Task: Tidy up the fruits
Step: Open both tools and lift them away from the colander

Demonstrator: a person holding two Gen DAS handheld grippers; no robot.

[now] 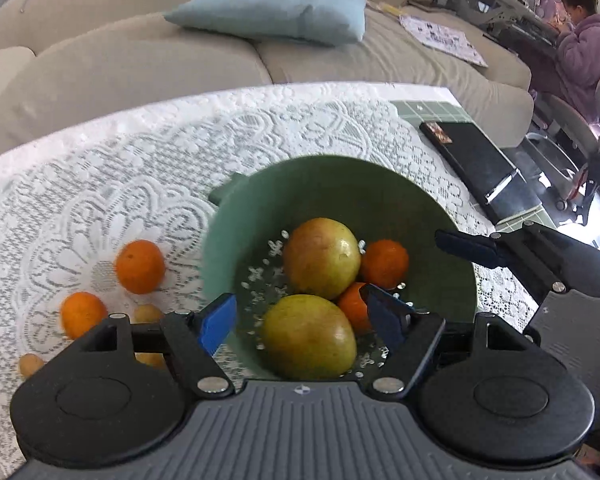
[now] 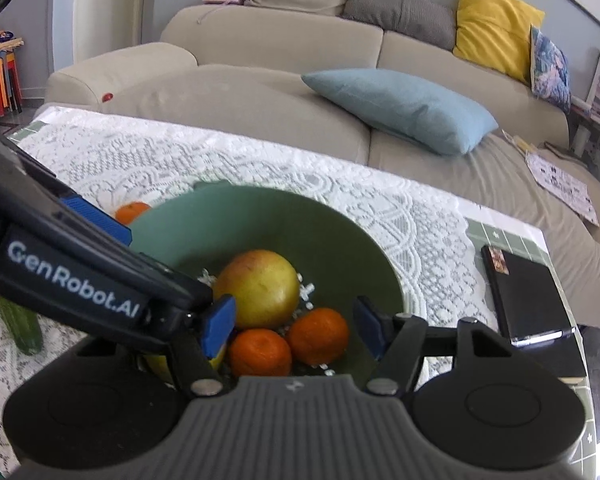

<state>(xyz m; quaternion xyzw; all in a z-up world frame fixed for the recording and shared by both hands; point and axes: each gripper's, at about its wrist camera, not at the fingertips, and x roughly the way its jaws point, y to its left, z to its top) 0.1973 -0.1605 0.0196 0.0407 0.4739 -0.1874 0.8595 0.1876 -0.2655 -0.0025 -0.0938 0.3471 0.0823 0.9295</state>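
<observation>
A green bowl [image 1: 428,216] stands on the lace cloth and holds two yellow-red apples [image 1: 322,262] [image 1: 308,336] and two oranges [image 1: 384,264]. My left gripper [image 1: 300,322] hovers open over the bowl; the near apple lies below its pads, which do not touch it. In the right wrist view my right gripper [image 2: 295,326] is open above the bowl's [image 2: 284,212] near side, over the two oranges [image 2: 260,352] [image 2: 318,340], clear of them. One apple [image 2: 262,288] shows behind. Two oranges [image 1: 140,266] [image 1: 83,314] and small yellow fruits [image 1: 148,314] lie loose to the bowl's left.
A black flat box [image 1: 480,164] lies on the table's right side near its edge. A green cucumber-like thing [image 2: 24,328] lies at the left. A beige sofa with a blue pillow [image 1: 272,12] runs behind the table. A person [image 1: 584,48] sits at a desk, far right.
</observation>
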